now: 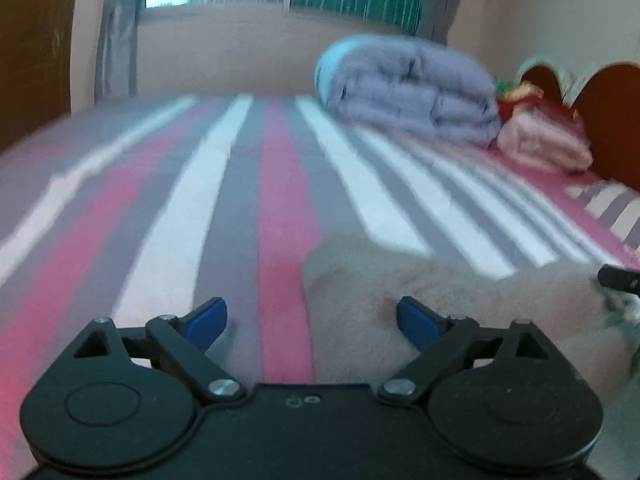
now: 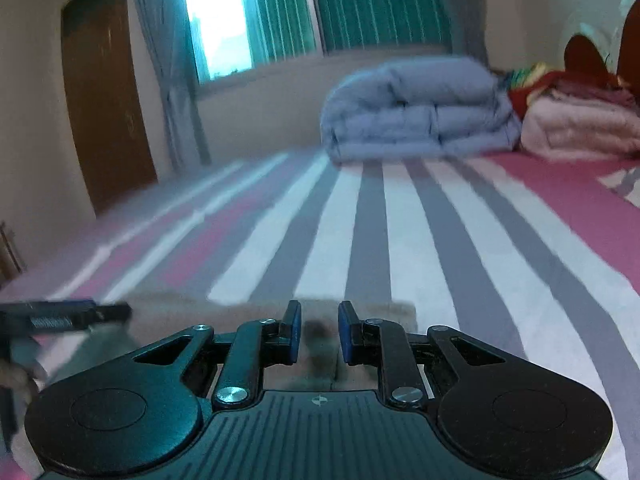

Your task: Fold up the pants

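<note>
The beige pants (image 1: 452, 304) lie on the striped bed, low and right in the left wrist view. My left gripper (image 1: 311, 322) is wide open just above the pants' left edge, with its right finger over the cloth and nothing held. In the right wrist view the pants (image 2: 320, 316) show as a beige band in front of the fingers. My right gripper (image 2: 319, 334) is partly closed with a narrow gap, and the cloth lies between and under the pads. Whether it pinches the cloth is unclear. Both views are blurred.
The bed sheet (image 1: 240, 184) has pink, grey and white stripes. A folded lilac duvet (image 1: 408, 88) and pink bedding (image 1: 544, 140) sit at the far right by the headboard. A wooden door (image 2: 104, 100) and a curtained window stand behind the bed. The other gripper shows at the left edge (image 2: 68, 316).
</note>
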Motion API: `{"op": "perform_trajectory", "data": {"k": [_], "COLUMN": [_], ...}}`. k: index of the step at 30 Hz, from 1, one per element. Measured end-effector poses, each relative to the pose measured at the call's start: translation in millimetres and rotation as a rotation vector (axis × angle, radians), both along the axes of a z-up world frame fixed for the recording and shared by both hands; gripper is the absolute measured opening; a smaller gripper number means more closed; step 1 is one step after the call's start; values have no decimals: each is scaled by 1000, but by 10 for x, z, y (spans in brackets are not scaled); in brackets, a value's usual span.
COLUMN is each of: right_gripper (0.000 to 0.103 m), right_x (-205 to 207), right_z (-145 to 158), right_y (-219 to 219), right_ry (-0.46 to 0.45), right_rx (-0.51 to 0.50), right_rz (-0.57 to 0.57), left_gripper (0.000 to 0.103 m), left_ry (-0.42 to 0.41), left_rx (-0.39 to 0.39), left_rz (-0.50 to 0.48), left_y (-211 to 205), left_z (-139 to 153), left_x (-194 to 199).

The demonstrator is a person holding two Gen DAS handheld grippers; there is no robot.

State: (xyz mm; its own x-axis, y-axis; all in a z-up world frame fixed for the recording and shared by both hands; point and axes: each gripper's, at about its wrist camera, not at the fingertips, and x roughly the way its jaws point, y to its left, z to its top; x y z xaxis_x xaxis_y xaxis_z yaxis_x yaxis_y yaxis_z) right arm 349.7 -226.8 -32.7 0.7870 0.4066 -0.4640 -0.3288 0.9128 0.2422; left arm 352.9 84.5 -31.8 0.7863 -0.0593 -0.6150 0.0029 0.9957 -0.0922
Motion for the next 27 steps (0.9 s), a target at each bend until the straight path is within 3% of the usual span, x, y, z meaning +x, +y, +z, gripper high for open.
{"op": "perform_trajectory", "data": {"k": [3, 5, 7, 9, 10, 15, 20, 24, 27], "right_gripper": [20, 20, 29, 76, 80, 80, 80, 80, 80], "right_x": [204, 140, 21, -60, -129, -323, -517, -534, -557], "right_z": [-264, -170, -57, 29, 53, 207, 218, -13, -19], "right_y": [68, -12, -111, -197, -259, -527, -686, -721, -995], "right_ry": [144, 115, 76, 55, 36, 47, 109, 286, 292], "right_rx": [-56, -22, 33, 49, 66, 113, 164, 187, 390], "right_rz": [-1, -4, -11, -33, -50, -76, -80, -38, -24], "left_gripper": [87, 86, 86, 85, 86, 86, 87, 86, 86], "left_ry": [8, -8, -8, -11, -17, -16, 35, 42, 91], "left_rx": [-34, -3, 11, 29, 40, 58, 107, -32, -168], "left_rz": [12, 2, -5, -11, -16, -44, -36, -52, -124], "left_y": [57, 31, 8, -34, -59, -171, -212, -25, 197], "left_z": [27, 113, 171, 234, 268, 330, 186, 223, 131], "left_x": [-37, -100, -169, -199, -258, -432, -577, -699, -703]}}
